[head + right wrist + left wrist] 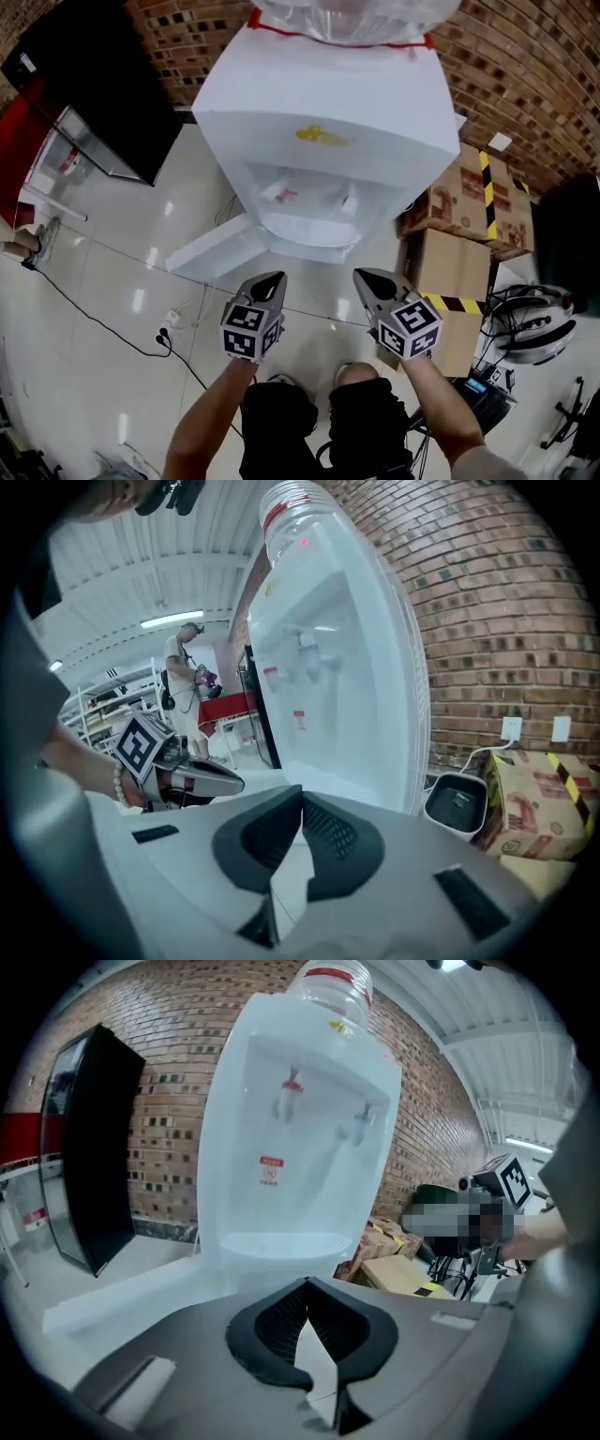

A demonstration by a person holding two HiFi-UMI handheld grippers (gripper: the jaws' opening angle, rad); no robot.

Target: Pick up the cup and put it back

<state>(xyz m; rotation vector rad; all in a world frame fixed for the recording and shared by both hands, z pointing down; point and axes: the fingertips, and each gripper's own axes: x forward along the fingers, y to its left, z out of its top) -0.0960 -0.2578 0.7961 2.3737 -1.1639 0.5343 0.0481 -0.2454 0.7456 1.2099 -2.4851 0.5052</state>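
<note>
No cup shows in any view. A white water dispenser (328, 122) with a clear bottle on top stands ahead of me, with two taps (278, 194) above its drip tray (305, 228). My left gripper (272, 278) and right gripper (366, 275) hang side by side just short of the tray, over the floor. Both are shut with nothing between the jaws. In the left gripper view the left gripper's tips (305, 1283) meet below the dispenser (300, 1147). In the right gripper view the right gripper's tips (300, 794) also meet, with the left gripper (239, 782) beside them.
Cardboard boxes (469, 202) with yellow-black tape stand right of the dispenser, and a small white bin (457, 803) sits by the brick wall. A tall black panel (94, 84) leans at the left. A cable and plug strip (164, 333) lie on the white floor. A person (183, 667) stands far back.
</note>
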